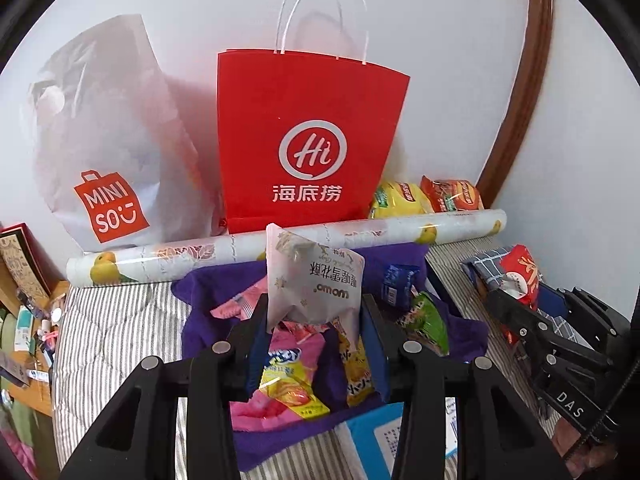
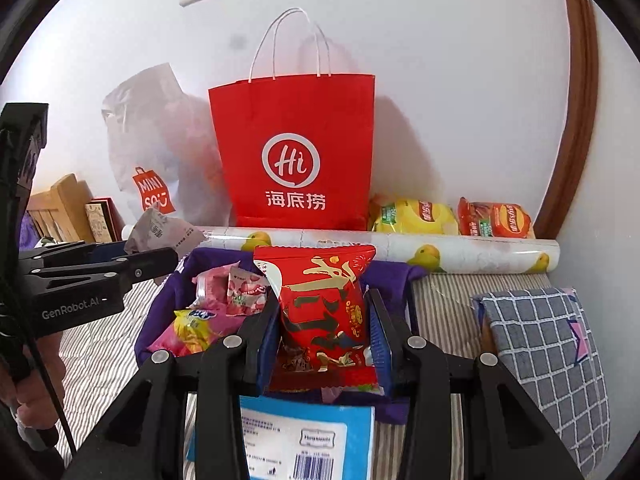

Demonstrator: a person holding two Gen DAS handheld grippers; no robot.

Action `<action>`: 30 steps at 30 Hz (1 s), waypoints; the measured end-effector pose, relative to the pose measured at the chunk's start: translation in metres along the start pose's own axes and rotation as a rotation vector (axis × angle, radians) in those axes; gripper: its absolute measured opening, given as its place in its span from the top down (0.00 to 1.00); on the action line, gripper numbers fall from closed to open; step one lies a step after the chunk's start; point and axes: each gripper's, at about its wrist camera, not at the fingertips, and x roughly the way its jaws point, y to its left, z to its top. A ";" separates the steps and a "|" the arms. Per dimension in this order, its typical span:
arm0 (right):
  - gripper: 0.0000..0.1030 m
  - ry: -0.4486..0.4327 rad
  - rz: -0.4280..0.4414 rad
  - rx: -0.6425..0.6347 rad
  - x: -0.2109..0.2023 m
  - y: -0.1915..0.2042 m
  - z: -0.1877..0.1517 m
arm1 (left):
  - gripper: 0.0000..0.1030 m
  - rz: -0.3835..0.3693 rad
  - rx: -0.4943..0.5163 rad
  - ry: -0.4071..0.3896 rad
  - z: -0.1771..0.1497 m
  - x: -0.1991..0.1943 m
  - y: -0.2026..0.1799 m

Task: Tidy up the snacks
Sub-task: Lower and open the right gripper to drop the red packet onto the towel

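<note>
My left gripper (image 1: 314,312) is shut on a white snack packet (image 1: 316,276) and holds it above a purple cloth (image 1: 456,320) strewn with pink, yellow and green snacks. My right gripper (image 2: 324,320) is shut on a red snack packet (image 2: 324,304) above the same purple cloth (image 2: 160,312). A red paper bag (image 1: 308,140) stands upright against the wall behind; it also shows in the right wrist view (image 2: 296,152). The left gripper with its white packet (image 2: 160,228) shows at the left of the right wrist view. The right gripper with its red packet (image 1: 520,276) shows at the right of the left wrist view.
A white MINISO bag (image 1: 112,168) leans left of the red bag. A rolled sheet (image 1: 360,232) lies before both bags. Yellow chips (image 2: 412,216) and orange chips (image 2: 496,220) lie by the wall. A blue box (image 2: 304,436) lies near. A checked cloth (image 2: 548,352) is at right.
</note>
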 end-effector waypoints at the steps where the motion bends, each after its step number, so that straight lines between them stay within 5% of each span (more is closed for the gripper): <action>1: 0.61 0.001 0.004 0.003 0.003 -0.001 0.001 | 0.61 0.003 -0.001 -0.001 0.001 0.001 0.001; 18: 0.61 0.013 0.023 0.051 0.046 -0.019 0.029 | 0.61 0.028 -0.058 0.007 0.031 0.029 0.021; 30: 0.61 0.108 0.109 0.085 0.098 -0.013 0.022 | 0.61 0.006 -0.095 0.083 0.026 0.077 0.029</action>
